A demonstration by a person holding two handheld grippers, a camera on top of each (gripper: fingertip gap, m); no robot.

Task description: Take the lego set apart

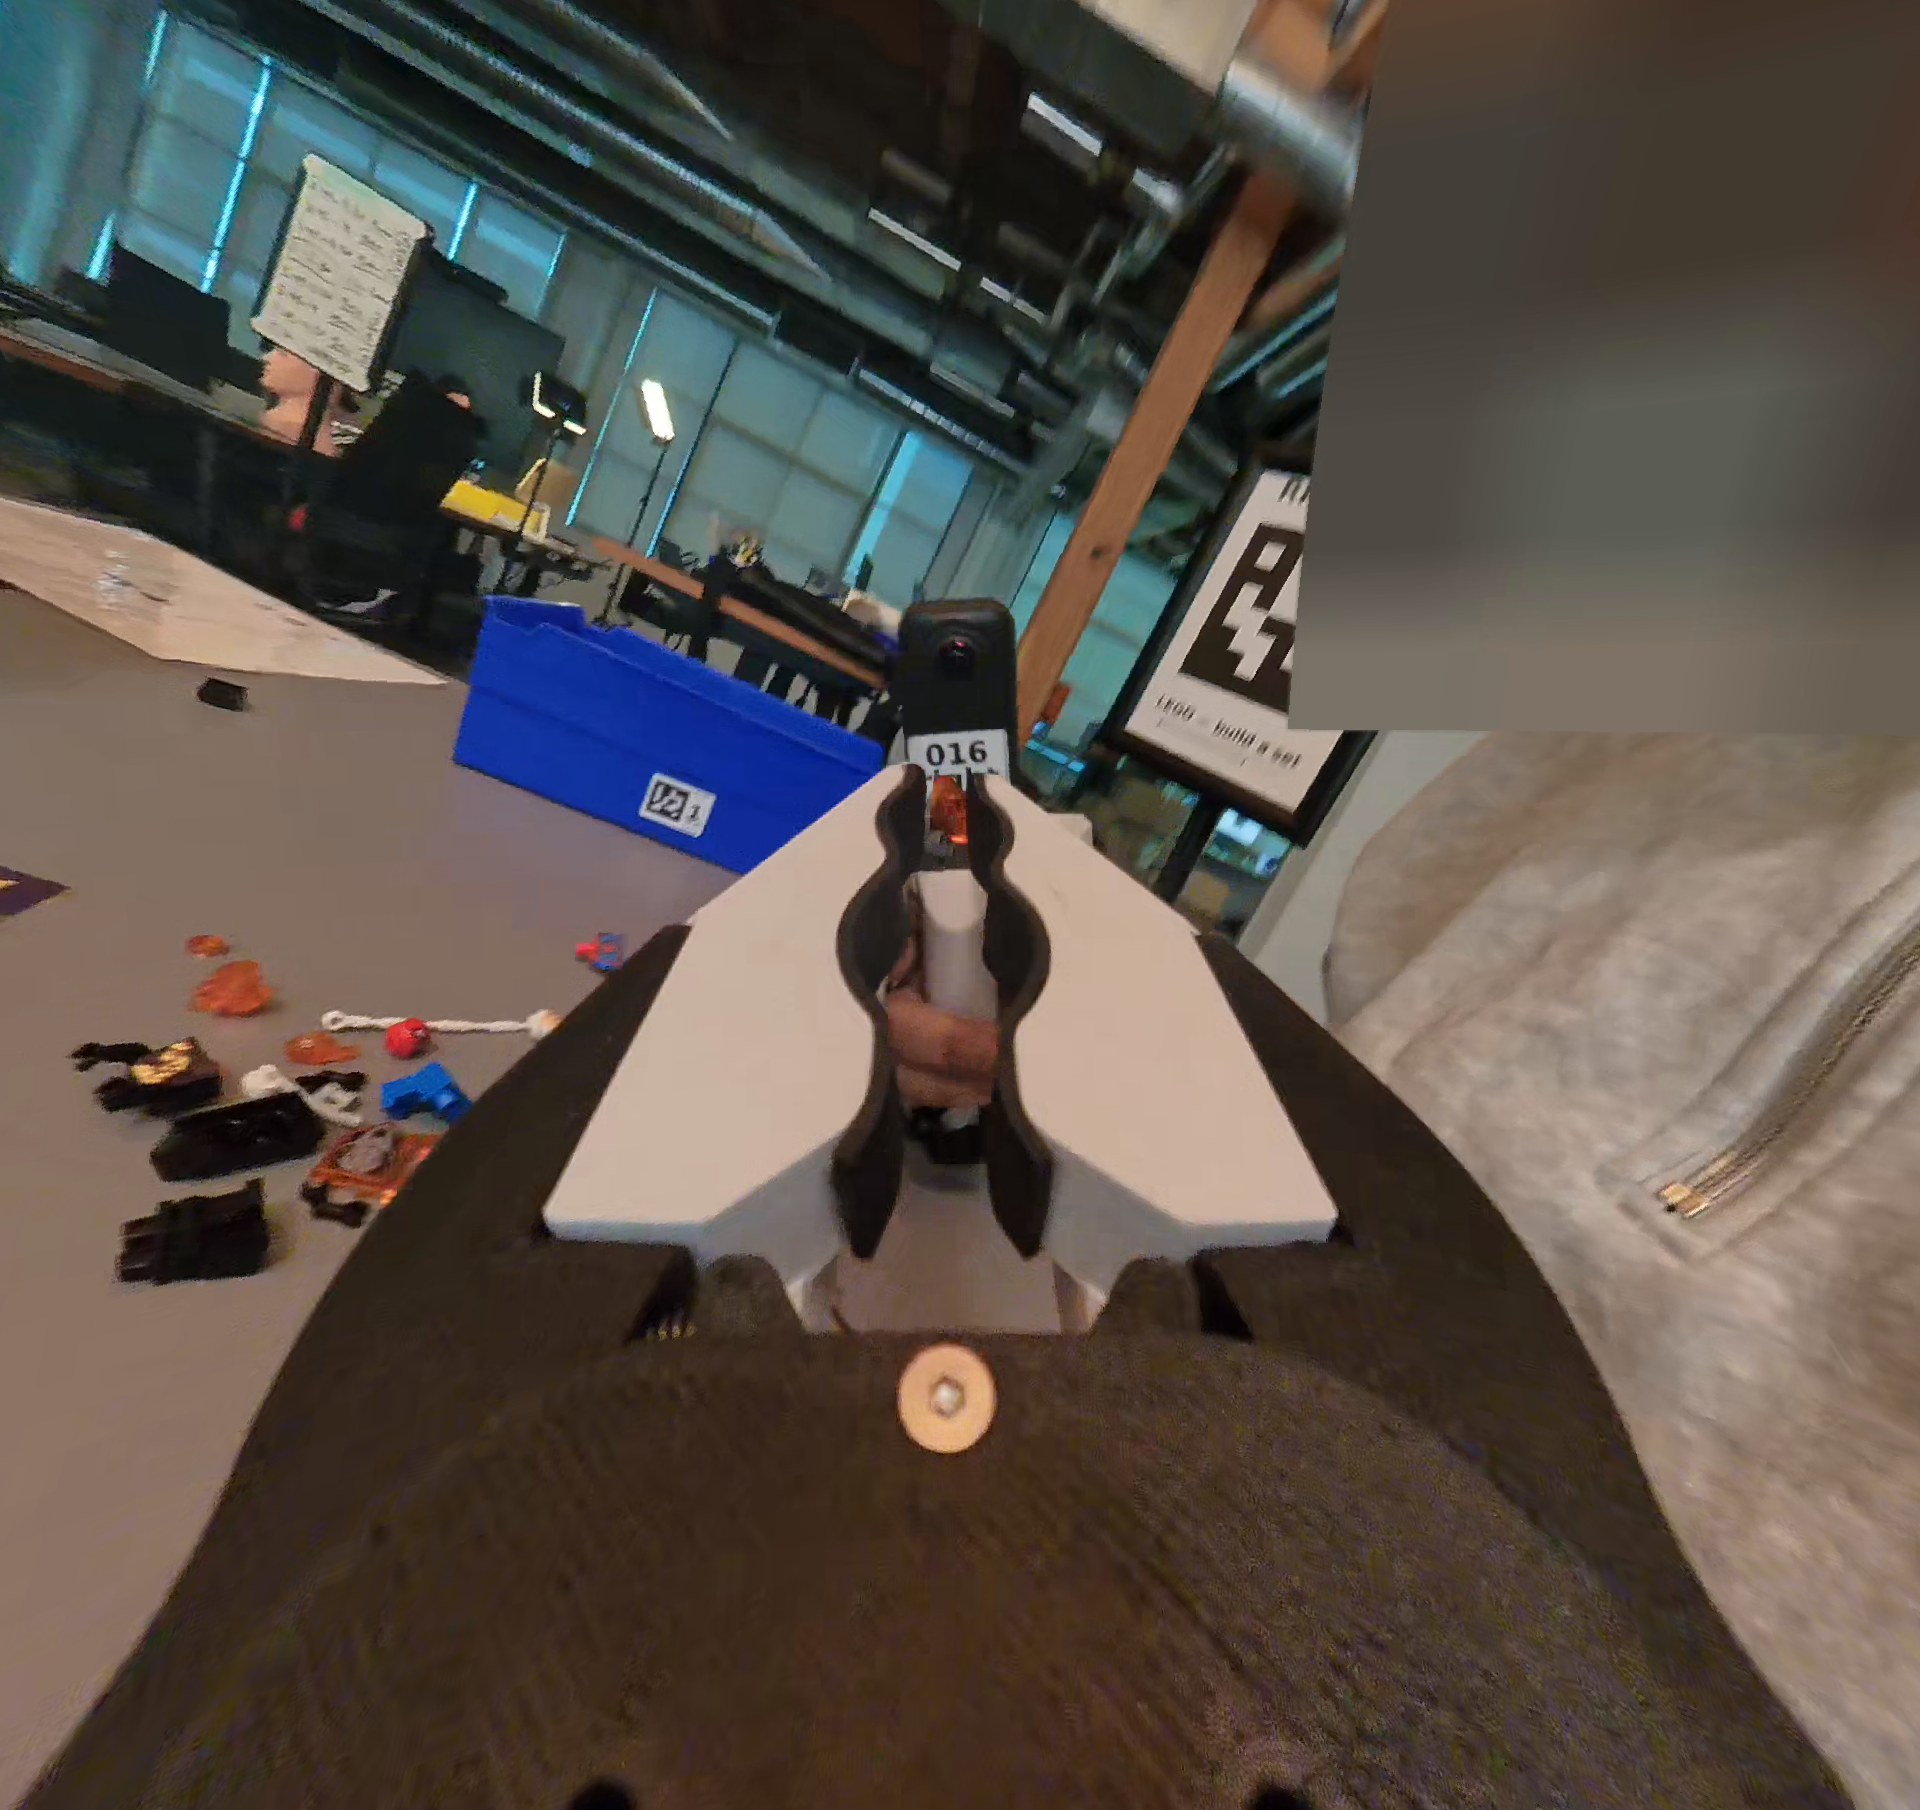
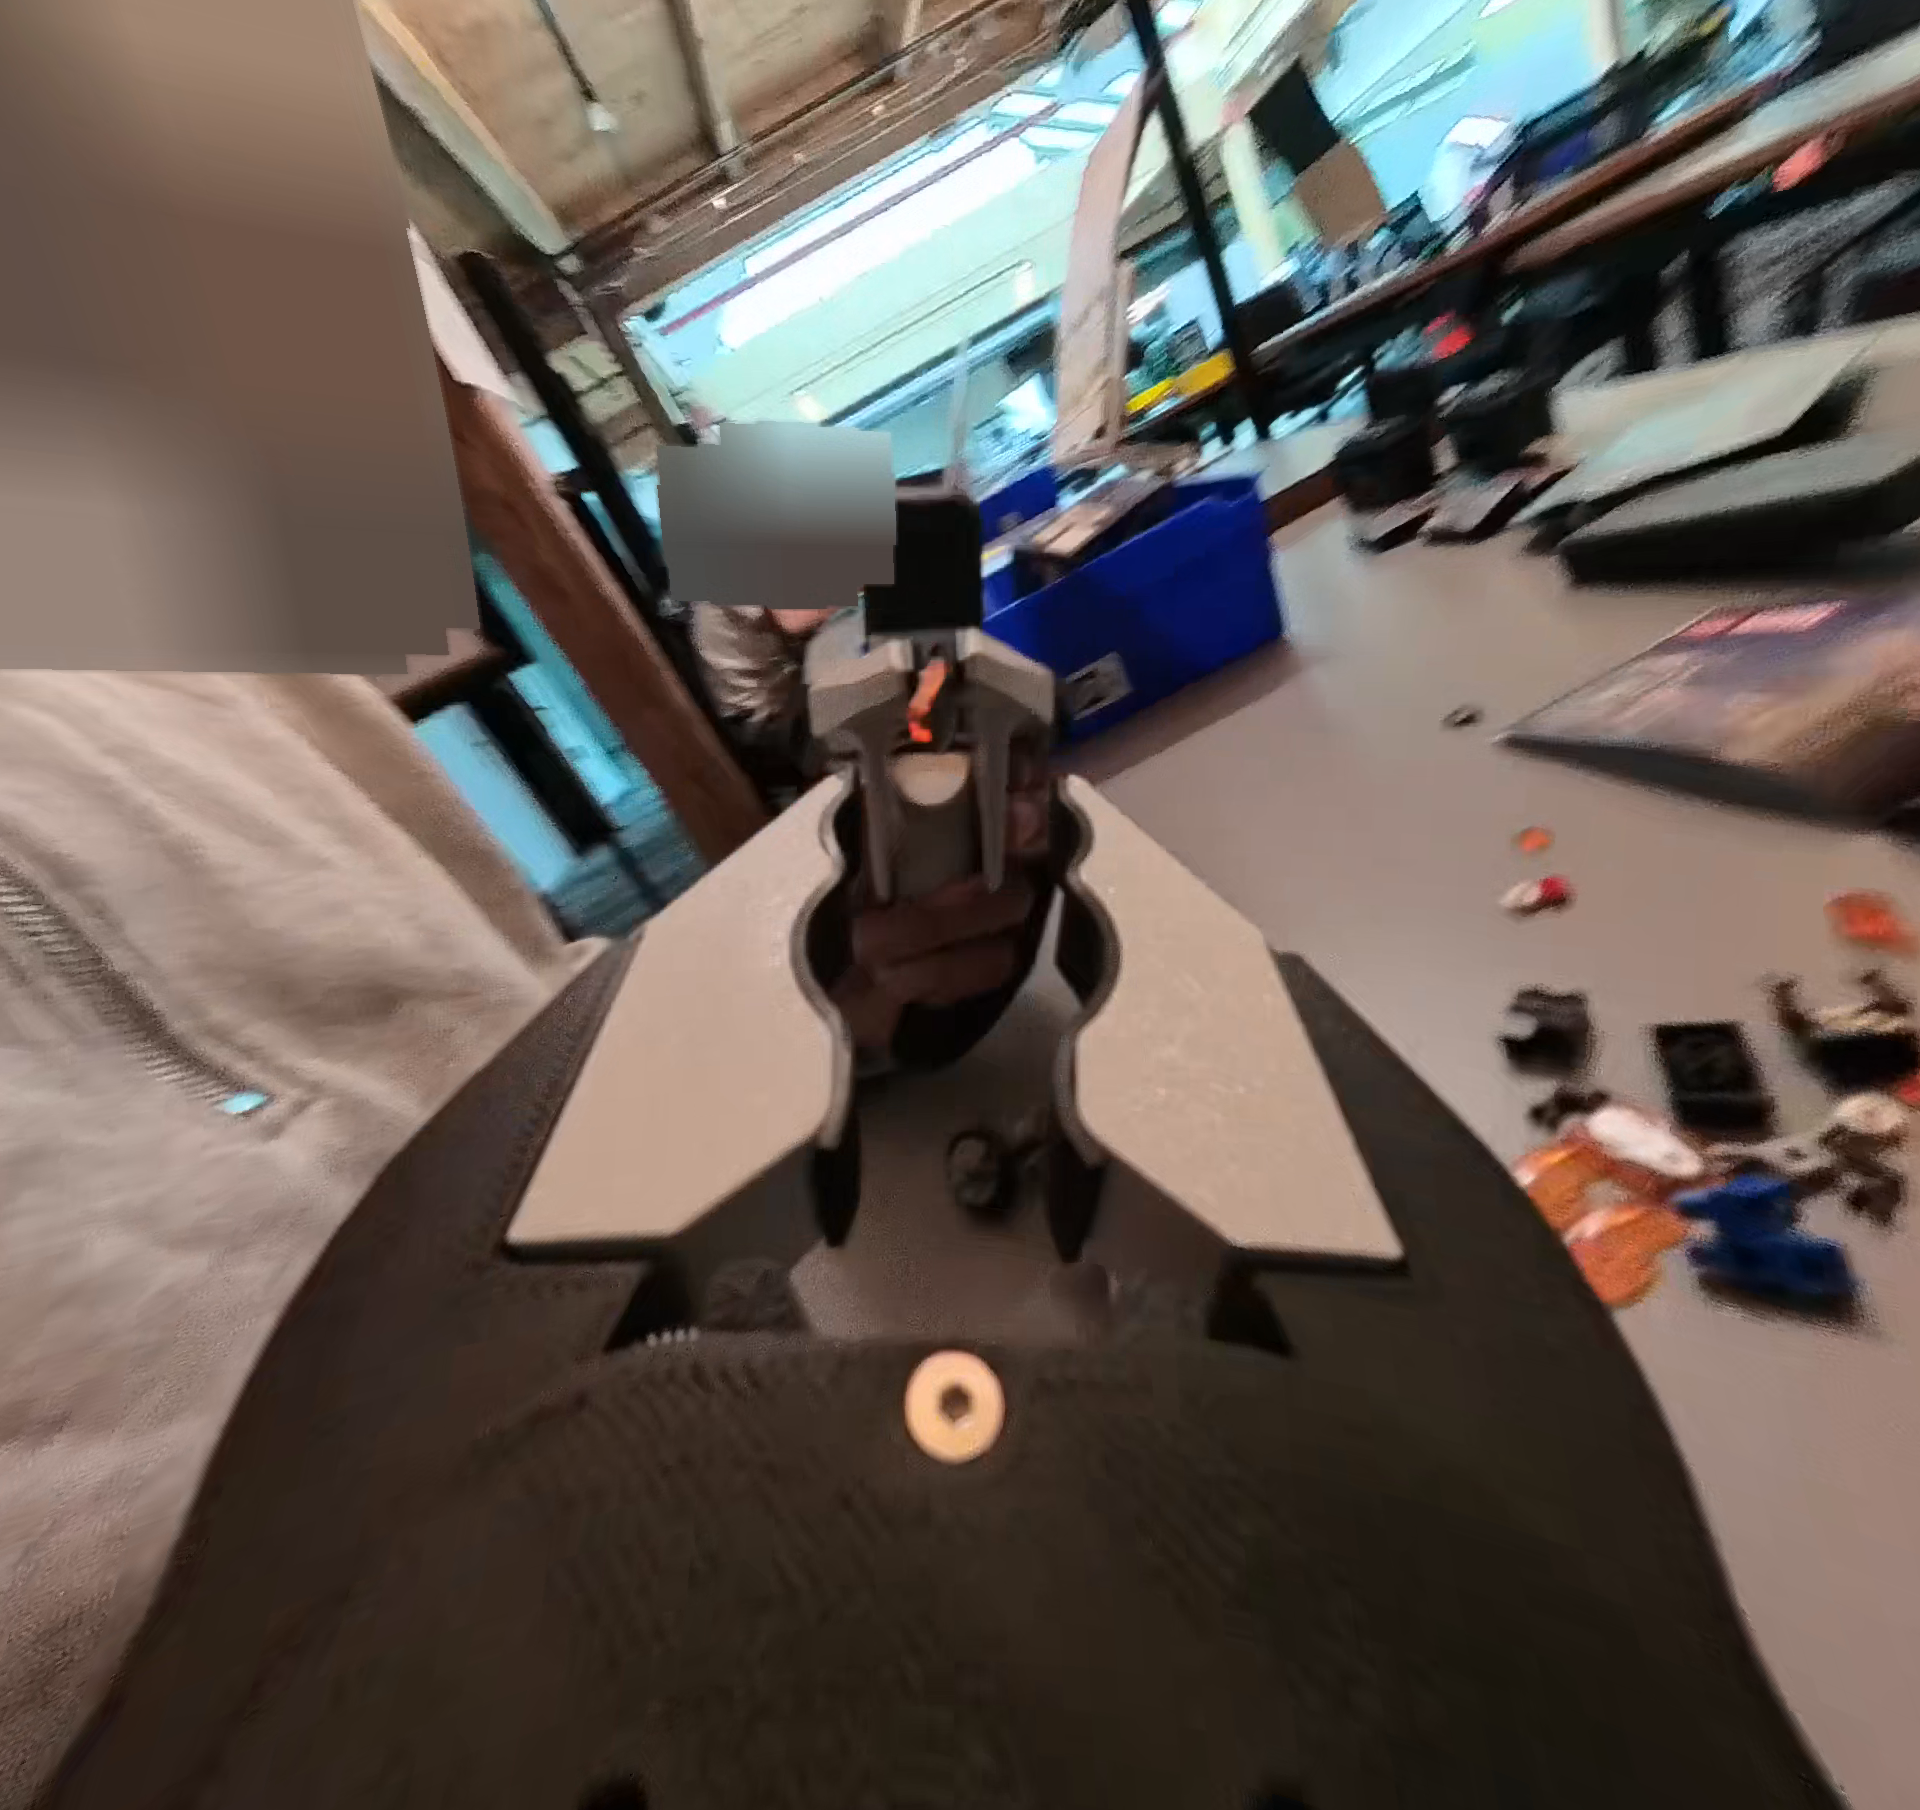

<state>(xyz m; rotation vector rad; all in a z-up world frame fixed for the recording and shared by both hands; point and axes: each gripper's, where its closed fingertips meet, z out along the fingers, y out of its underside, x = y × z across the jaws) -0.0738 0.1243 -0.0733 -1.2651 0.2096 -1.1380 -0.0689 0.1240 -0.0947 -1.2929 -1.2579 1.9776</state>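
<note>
My two grippers are raised above the grey table (image 1: 312,825) and face each other. My left gripper (image 1: 951,804) is shut on a small clear orange lego piece (image 1: 948,813) at its fingertips. The same piece (image 2: 928,706) shows in the right wrist view, held in the left gripper's tips ahead. My right gripper (image 2: 956,804) is open, with its fingers apart and nothing between them, just short of the orange piece. Loose lego parts (image 1: 239,1126) lie on the table in black, orange, blue and red. They also show in the right wrist view (image 2: 1704,1126).
A blue bin (image 1: 644,721) stands at the back of the table, also seen in the right wrist view (image 2: 1143,586). A booklet (image 2: 1745,711) lies at the right. A small dark part (image 2: 982,1163) lies below my right fingers. A person's grey jacket (image 1: 1662,1137) is close beside me. My left and right fingertips are right by each other.
</note>
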